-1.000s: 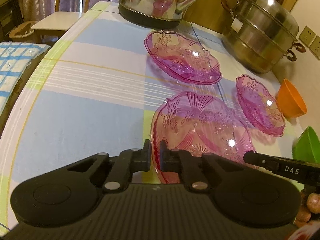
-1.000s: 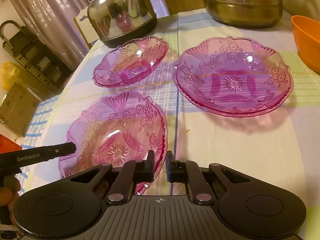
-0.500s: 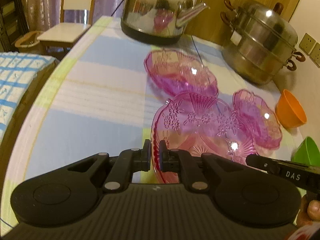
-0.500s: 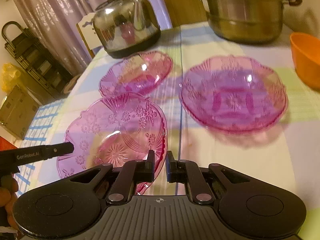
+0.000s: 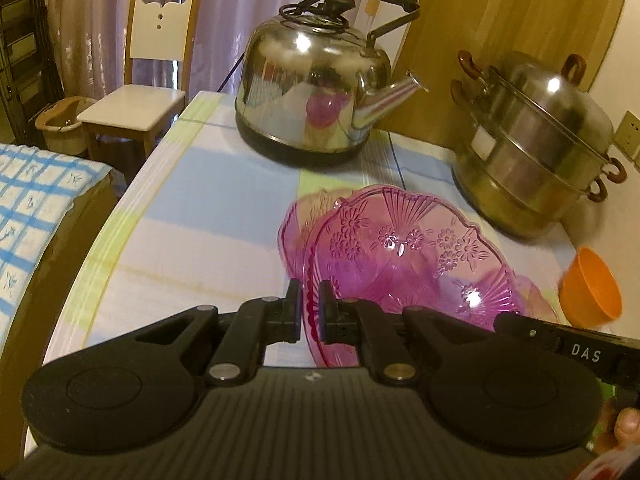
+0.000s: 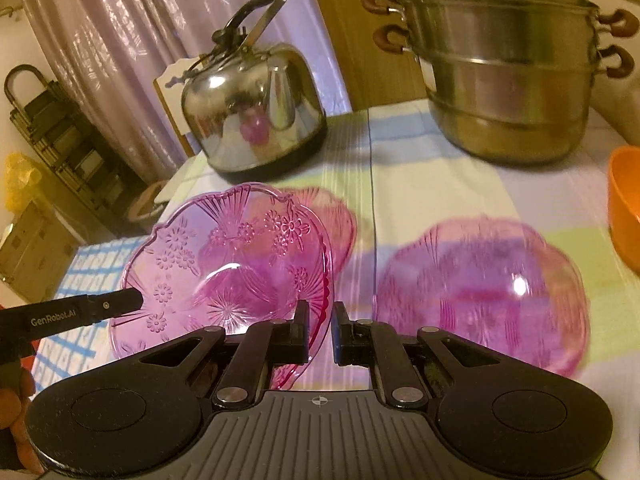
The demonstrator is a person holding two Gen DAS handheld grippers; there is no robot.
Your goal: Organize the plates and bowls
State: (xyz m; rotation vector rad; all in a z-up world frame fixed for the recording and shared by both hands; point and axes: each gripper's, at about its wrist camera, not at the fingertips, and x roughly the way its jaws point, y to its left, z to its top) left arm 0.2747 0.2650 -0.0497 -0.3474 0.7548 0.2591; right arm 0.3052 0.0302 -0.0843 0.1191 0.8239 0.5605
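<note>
Pink dish rim pinched btwn both tools, clear of tablecloth.

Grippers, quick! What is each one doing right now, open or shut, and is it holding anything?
Left gripper: shut on the rim of the pink glass plate.
Right gripper: shut on the opposite rim of the same plate.

I see the kettle behind the plates on the surface, steamer pot right of it, chair beyond.
</note>
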